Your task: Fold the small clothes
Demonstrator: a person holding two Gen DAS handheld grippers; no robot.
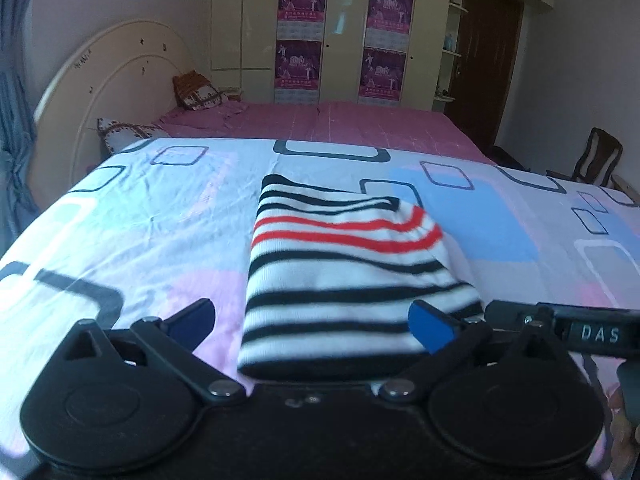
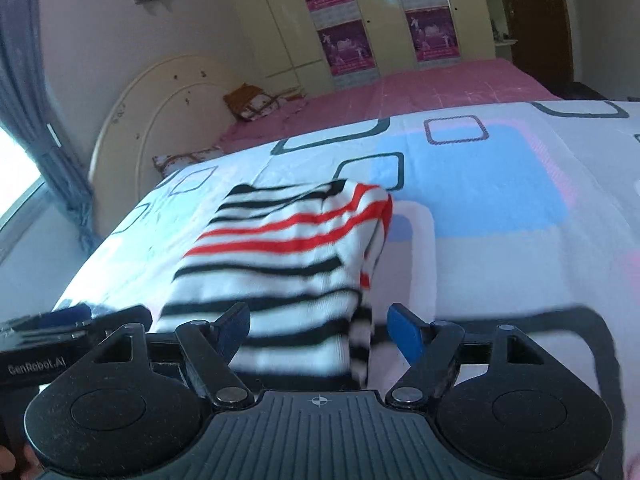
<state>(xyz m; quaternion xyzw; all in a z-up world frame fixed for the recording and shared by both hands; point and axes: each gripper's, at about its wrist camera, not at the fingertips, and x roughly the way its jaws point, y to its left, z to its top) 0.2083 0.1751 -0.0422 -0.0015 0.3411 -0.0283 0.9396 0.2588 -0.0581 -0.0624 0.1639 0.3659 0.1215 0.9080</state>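
Observation:
A small white garment (image 1: 340, 268) with black and red stripes lies folded on the patterned sheet (image 1: 140, 220). My left gripper (image 1: 312, 328) is open, with its near end between the blue fingertips (image 1: 430, 330). In the right wrist view the same garment (image 2: 288, 256) lies ahead. My right gripper (image 2: 316, 336) is open, its fingers (image 2: 404, 334) astride the garment's near right corner, where a striped flap hangs down. The right gripper's body (image 1: 580, 332) shows at the left view's right edge, close beside the garment.
The sheet covers a surface in front of a pink bed (image 1: 340, 124) with pillows (image 1: 128, 132) and a cream headboard (image 1: 108, 80). A wardrobe with posters (image 1: 340, 36), a dark door (image 1: 488, 60) and a chair (image 1: 596, 160) stand behind. Curtains (image 2: 24, 80) hang at the left.

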